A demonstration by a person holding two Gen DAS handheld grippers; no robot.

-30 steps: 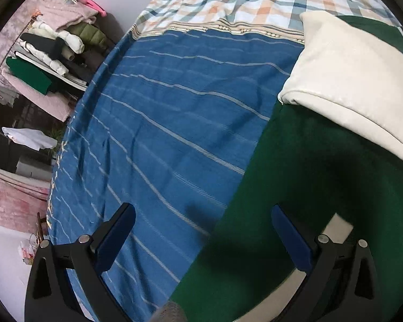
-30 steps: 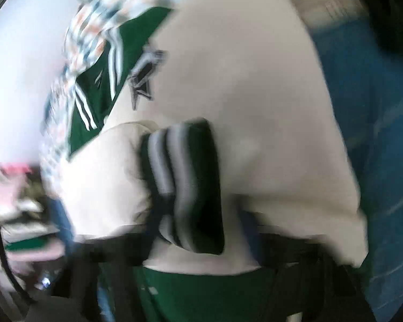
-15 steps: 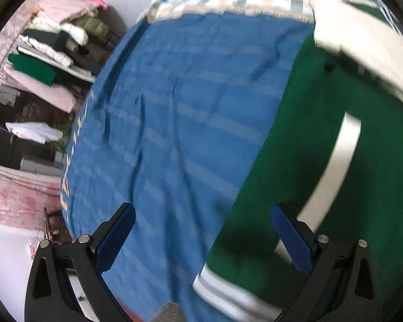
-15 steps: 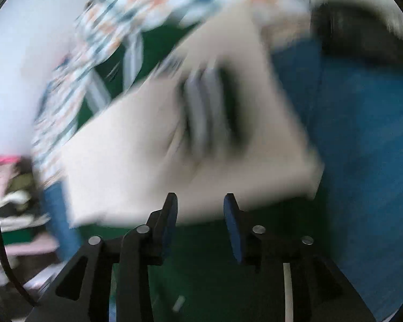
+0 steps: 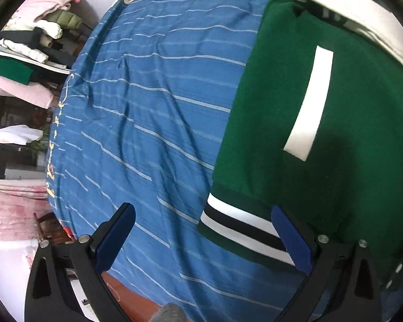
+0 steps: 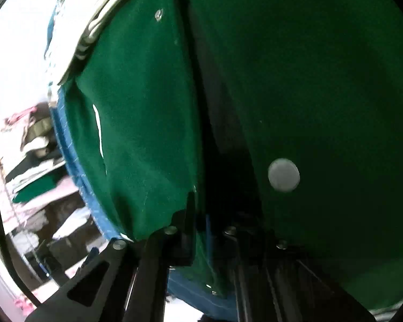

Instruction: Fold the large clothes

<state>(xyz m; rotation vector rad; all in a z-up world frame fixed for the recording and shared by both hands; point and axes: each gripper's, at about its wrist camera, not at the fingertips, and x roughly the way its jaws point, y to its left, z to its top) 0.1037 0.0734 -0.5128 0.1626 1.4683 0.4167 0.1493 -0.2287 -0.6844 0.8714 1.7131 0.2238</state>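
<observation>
- Left gripper (image 5: 201, 237), left wrist view: jaws spread wide, nothing between the blue pads; both fingers hang above the bedspread (image 5: 147, 107) and the hem of the green jacket (image 5: 295, 123).
- Jacket lies flat on the blue striped bedspread, along its right side. Long axis runs from the striped hem band (image 5: 239, 230) nearest the gripper up to the far end, where the cream sleeve (image 5: 362, 18) is folded across it. White pocket strip (image 5: 310, 102) runs roughly along that same axis.
- Against a second ago: the hem band has come into view and the cream sleeve sits much farther from the gripper; jaw spread unchanged.
- Clothes pile (image 5: 27, 48) stands beyond the bedspread's left edge.
- Right gripper (image 6: 215, 228), right wrist view: jaws clenched on a fold of the green jacket, having just closed; cloth sits between them. Green fabric fills the frame, pressed close to the lens; a pale snap button (image 6: 283, 175) is just right of the fingers.
- A second ago this gripper held the striped cuff over the cream sleeve; now only green cloth.
</observation>
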